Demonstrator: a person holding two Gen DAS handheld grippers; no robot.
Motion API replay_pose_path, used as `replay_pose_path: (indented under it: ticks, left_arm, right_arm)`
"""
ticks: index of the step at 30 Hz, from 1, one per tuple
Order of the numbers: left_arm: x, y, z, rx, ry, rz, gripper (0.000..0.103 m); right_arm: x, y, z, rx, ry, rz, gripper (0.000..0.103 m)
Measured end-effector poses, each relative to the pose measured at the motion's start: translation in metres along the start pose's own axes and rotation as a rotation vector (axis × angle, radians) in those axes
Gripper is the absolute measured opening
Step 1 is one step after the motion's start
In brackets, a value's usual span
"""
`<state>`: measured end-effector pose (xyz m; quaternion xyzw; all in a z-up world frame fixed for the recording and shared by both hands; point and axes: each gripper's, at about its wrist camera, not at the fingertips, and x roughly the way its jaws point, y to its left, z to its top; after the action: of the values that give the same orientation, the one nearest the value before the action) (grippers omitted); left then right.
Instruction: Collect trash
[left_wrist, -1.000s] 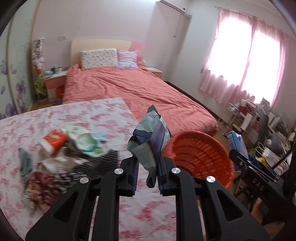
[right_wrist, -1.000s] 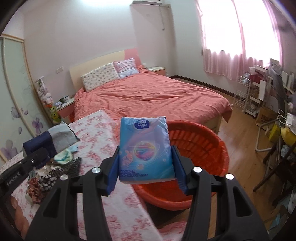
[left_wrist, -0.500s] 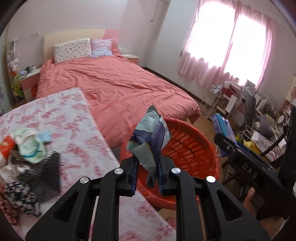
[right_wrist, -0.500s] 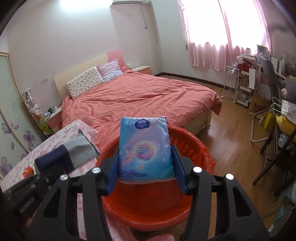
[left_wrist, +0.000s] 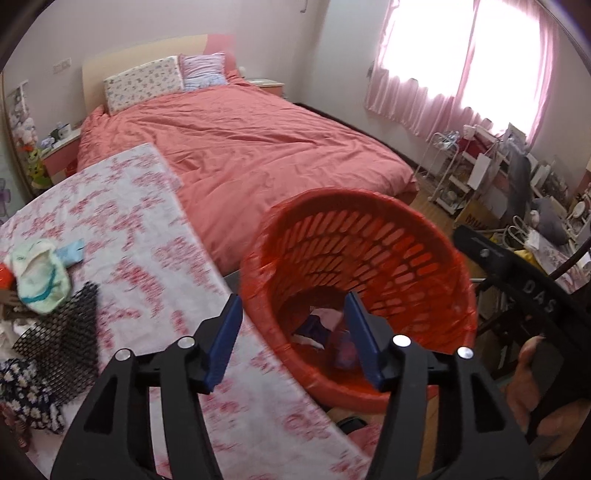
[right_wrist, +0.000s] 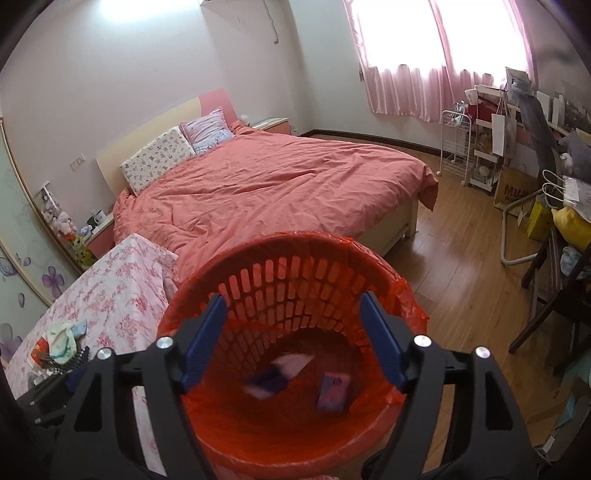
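Observation:
An orange slatted basket (left_wrist: 369, 236) (right_wrist: 295, 273) lined with a red bag stands beside the flowered table. Inside it lie a crumpled dark wrapper (left_wrist: 314, 328) (right_wrist: 275, 374) and a tissue pack (right_wrist: 332, 391) (left_wrist: 343, 354). My left gripper (left_wrist: 293, 339) is open and empty, over the basket's near rim. My right gripper (right_wrist: 291, 339) is open and empty, above the basket's mouth. A pile of trash (left_wrist: 37, 280) (right_wrist: 59, 347) with a black mesh piece (left_wrist: 62, 332) lies on the table at the left.
The table has a pink flowered cloth (left_wrist: 122, 229). A bed with a coral cover (left_wrist: 258, 140) lies behind. Racks, bags and a chair crowd the right side (right_wrist: 535, 192). The wooden floor (right_wrist: 461, 280) shows right of the basket.
Both grippers have opened. The wrapper and the tissue pack have dropped into the basket. Both grippers have moved over the basket.

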<state>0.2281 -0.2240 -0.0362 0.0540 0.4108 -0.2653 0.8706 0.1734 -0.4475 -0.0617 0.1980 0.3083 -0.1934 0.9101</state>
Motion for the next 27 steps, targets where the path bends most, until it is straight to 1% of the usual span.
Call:
replay_pose_path:
  ticks: [1,6,8,12,17,22,27]
  left_arm:
    - [-0.002,0.002,-0.002,0.003,-0.002,0.019,0.064]
    - [-0.028,0.022,-0.019,0.025,-0.048,0.117,0.072]
    - [-0.039,0.034,-0.027,0.032,-0.069,0.158,0.074]
    - [-0.065,0.062,-0.043,0.016,-0.096,0.223,0.076]
    - [-0.098,0.105,-0.063,-0.050,-0.129,0.296,0.078]
    - [-0.130,0.155,-0.085,-0.133,-0.159,0.388,0.078]
    - [-0.147,0.206,-0.102,-0.228,-0.160,0.465,0.078]
  right_arm:
    - [-0.001,0.001,-0.001,-0.004,-0.001,-0.003,0.077]
    - [-0.012,0.017,-0.014,-0.058,0.001,-0.008,0.080]
    - [-0.017,0.025,-0.020,-0.079,0.004,-0.001,0.082]
    - [-0.027,0.058,-0.037,-0.145,0.011,0.029,0.084]
    - [-0.034,0.099,-0.057,-0.212,0.032,0.078,0.087]
    - [-0.037,0.142,-0.081,-0.281,0.068,0.127,0.087]
    - [-0.039,0.181,-0.100,-0.334,0.088,0.166,0.087]
